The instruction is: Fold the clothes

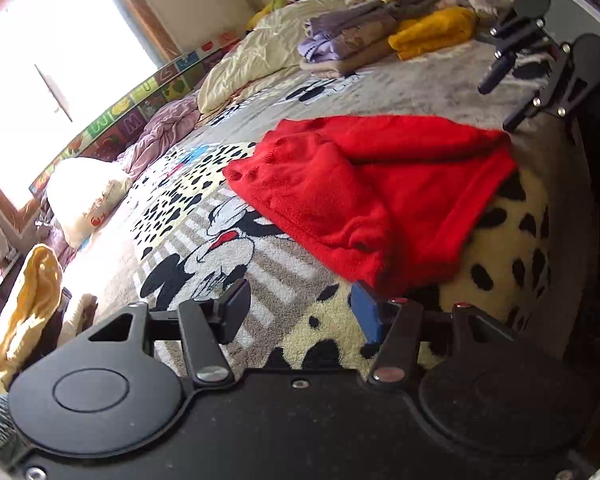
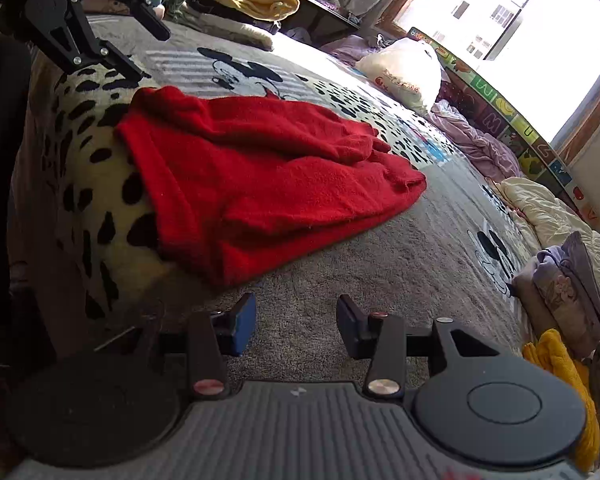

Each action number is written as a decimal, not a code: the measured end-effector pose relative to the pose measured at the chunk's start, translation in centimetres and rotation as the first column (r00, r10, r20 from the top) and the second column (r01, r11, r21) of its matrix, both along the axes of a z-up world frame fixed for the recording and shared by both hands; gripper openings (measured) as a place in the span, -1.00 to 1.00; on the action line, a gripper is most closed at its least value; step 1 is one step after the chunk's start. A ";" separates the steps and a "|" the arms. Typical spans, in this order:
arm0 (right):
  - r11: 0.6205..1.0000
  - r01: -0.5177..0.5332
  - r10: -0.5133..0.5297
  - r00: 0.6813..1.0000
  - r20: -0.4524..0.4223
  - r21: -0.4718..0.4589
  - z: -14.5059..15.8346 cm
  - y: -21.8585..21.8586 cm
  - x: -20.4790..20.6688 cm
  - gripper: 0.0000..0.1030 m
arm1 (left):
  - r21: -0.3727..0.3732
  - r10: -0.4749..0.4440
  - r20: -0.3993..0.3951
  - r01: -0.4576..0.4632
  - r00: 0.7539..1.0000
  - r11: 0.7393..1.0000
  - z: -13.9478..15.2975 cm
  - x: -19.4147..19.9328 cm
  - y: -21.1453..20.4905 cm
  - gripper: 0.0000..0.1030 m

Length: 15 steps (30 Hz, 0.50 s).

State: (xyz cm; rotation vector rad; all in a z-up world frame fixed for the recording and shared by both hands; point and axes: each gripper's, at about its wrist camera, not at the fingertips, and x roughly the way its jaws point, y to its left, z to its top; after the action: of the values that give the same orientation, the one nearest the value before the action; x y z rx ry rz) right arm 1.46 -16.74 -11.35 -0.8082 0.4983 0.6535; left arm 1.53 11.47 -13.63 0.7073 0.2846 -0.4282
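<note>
Red sweater [image 1: 376, 192] lies partly folded on the bed, over a cartoon-print blanket [image 1: 204, 240]; one side is doubled across the body, and the near edge drapes over a spotted cream patch of the blanket.

Left hand-held gripper [image 1: 296, 312]: released, jaws apart, nothing between them. Its right finger sits just at the sweater's near edge; contact cannot be told.

Right hand-held gripper [image 2: 296, 324]: released, jaws apart, empty, over bare grey blanket, near the sweater's lower edge but apart from it. In the left wrist view it hangs beyond the sweater's far corner.

Stack of folded clothes [image 1: 348, 46], lilac and beige, with a yellow piece [image 1: 432, 32] beside it, farther along the bed. Cream quilt [image 1: 252, 64] and white pillow [image 1: 84, 196] toward the window side.
</note>
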 end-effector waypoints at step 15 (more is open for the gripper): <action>0.941 -0.187 0.293 0.868 0.402 -0.284 -5.3 3.6 -4.6 -0.08 | 0.618 -0.457 0.157 0.274 0.875 0.737 -4.7 -1.7 -0.9 0.24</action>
State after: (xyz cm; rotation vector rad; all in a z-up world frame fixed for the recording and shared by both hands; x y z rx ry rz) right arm -3.14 -13.17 -16.64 -1.2237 0.0568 0.6228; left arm -0.17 10.54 -18.34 1.4402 -0.0341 -0.6152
